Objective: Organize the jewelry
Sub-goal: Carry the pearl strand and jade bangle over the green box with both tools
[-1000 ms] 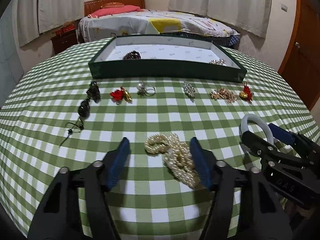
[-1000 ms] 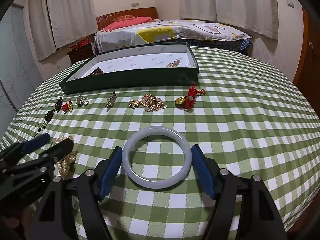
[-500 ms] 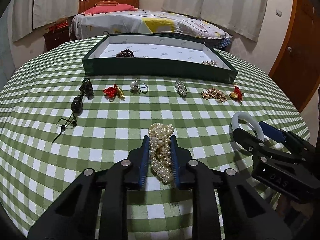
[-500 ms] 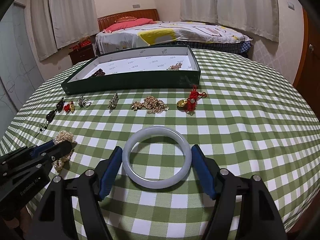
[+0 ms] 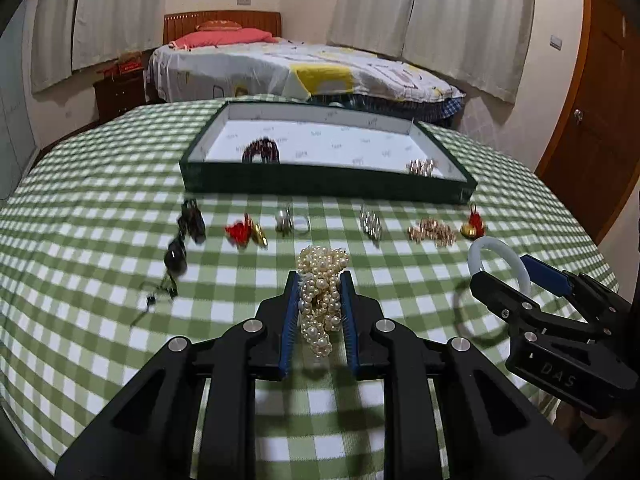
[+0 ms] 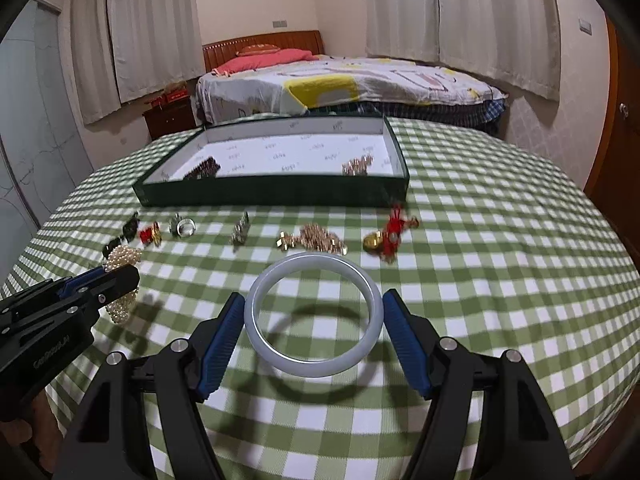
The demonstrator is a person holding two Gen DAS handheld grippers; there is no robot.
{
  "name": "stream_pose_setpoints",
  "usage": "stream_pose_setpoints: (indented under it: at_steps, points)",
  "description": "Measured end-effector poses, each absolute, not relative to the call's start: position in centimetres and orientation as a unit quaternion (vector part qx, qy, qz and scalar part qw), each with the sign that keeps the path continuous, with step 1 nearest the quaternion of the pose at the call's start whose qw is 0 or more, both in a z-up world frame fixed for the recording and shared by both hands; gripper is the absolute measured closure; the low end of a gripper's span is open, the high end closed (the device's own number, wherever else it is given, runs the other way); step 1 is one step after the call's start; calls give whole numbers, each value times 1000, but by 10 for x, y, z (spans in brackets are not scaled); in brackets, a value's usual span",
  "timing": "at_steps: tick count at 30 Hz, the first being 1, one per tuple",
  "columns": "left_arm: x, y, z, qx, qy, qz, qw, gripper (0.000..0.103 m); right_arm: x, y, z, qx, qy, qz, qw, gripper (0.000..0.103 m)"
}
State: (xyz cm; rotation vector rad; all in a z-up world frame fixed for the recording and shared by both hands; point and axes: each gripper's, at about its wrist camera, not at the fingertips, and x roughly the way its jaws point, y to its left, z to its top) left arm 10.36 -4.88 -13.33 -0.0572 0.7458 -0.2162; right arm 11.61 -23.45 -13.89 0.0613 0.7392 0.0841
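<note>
Pearl bunch (image 5: 322,300) now clamped in left hand-held gripper (image 5: 320,312), lifted; right hand-held gripper (image 6: 314,320) unchanged, gripping bangle (image 6: 314,318)

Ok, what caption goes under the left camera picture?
Left gripper pinches a pearl bracelet above the checked tablecloth.

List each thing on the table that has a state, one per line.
Left tongs: shut on pearl bracelet, lifted.
Right tongs: gripping jade bangle, lifted above its shadow.
Green tray: open, holding two pieces.
Silver ring: loose on checked cloth.
</note>
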Motion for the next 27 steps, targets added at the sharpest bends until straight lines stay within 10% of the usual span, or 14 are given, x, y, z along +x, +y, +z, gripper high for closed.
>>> stream_pose_setpoints:
  at_steps: [27]
  points:
    - [285,-49,-78,-30,323,-99,941,83,295,-239,-82,15,299,38,953,34]
